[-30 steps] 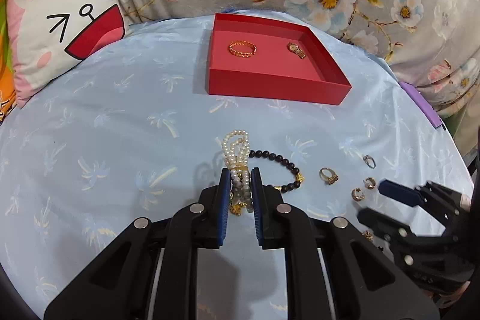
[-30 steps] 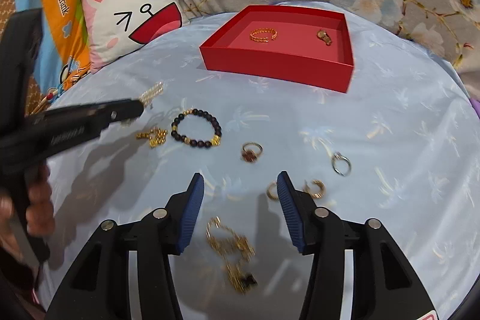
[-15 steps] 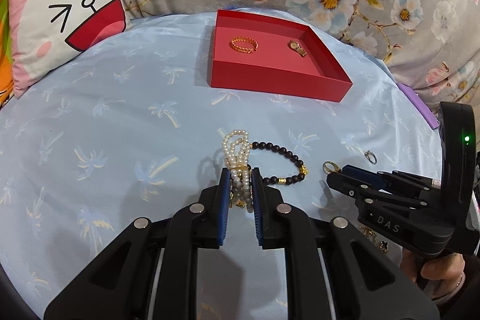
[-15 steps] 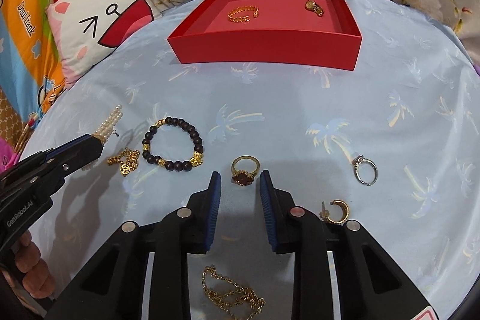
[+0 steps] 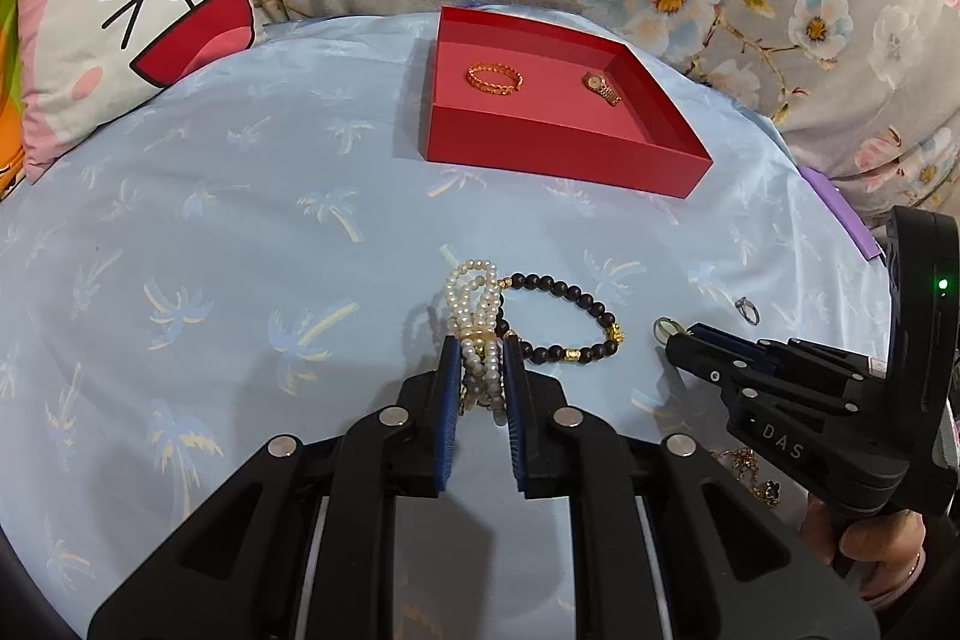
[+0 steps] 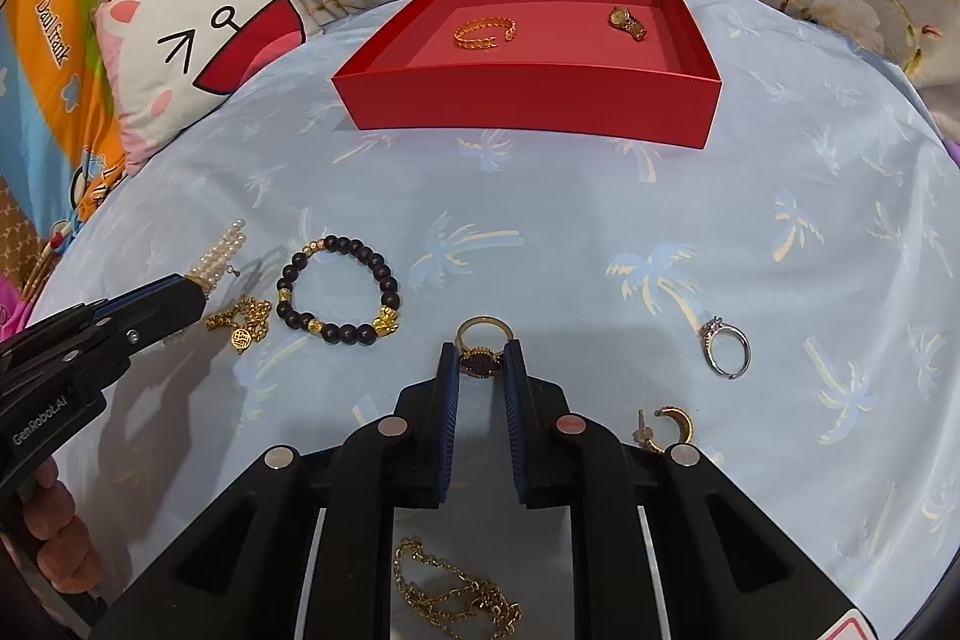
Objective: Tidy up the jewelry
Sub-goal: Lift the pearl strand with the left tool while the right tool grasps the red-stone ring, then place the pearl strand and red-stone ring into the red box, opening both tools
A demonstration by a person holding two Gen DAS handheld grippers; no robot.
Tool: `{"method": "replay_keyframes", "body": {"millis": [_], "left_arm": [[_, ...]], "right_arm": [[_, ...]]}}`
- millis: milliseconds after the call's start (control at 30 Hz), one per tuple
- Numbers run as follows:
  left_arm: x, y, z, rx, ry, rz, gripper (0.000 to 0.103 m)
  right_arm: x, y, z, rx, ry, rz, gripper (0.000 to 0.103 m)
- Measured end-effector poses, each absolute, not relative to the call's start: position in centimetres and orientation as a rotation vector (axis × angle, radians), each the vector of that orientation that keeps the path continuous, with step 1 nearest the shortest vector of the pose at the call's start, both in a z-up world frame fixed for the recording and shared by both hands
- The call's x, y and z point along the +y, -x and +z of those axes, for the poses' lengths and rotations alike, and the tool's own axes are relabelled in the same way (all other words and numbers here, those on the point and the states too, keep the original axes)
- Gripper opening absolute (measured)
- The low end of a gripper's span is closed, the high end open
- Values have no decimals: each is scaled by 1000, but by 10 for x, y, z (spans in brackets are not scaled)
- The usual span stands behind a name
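Note:
My left gripper (image 5: 478, 349) is shut on a white pearl bracelet (image 5: 474, 298), seen from the side in the right wrist view (image 6: 219, 250). My right gripper (image 6: 482, 355) is shut on a gold ring with a dark red stone (image 6: 482, 359). A dark bead bracelet (image 6: 339, 289) lies on the blue cloth between them. A red tray (image 6: 540, 97) at the back holds a gold bangle (image 6: 483, 34) and a small gold watch (image 6: 627, 22).
On the cloth lie a silver ring (image 6: 727, 345), a gold hoop earring (image 6: 666, 427), a gold charm chain (image 6: 243, 322) and a gold chain necklace (image 6: 456, 592). A cat-face pillow (image 5: 129, 22) sits back left. Floral fabric runs behind the tray.
My right gripper moved forward and left from the hoop earrings to the red-stone ring and closed on it. My left gripper stayed shut on the pearl bracelet.

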State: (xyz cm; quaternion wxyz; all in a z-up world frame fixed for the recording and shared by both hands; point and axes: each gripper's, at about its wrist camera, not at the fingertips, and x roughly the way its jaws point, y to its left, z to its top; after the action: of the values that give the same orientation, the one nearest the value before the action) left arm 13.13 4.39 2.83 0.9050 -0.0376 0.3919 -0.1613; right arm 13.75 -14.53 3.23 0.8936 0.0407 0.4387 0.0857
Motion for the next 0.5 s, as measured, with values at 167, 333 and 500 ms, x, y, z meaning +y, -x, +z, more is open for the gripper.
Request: {"method": "replay_keyframes", "body": {"millis": [167, 333, 500], "left_arm": [[45, -133, 30, 812, 84, -330, 14], [44, -136, 44, 788, 58, -335, 14], [32, -157, 81, 728, -11, -377, 14]], "right_arm": [[-149, -134, 40, 887, -81, 179, 14], [-160, -131, 66, 831, -70, 177, 14], [-177, -147, 107, 753, -50, 167, 13]]}}
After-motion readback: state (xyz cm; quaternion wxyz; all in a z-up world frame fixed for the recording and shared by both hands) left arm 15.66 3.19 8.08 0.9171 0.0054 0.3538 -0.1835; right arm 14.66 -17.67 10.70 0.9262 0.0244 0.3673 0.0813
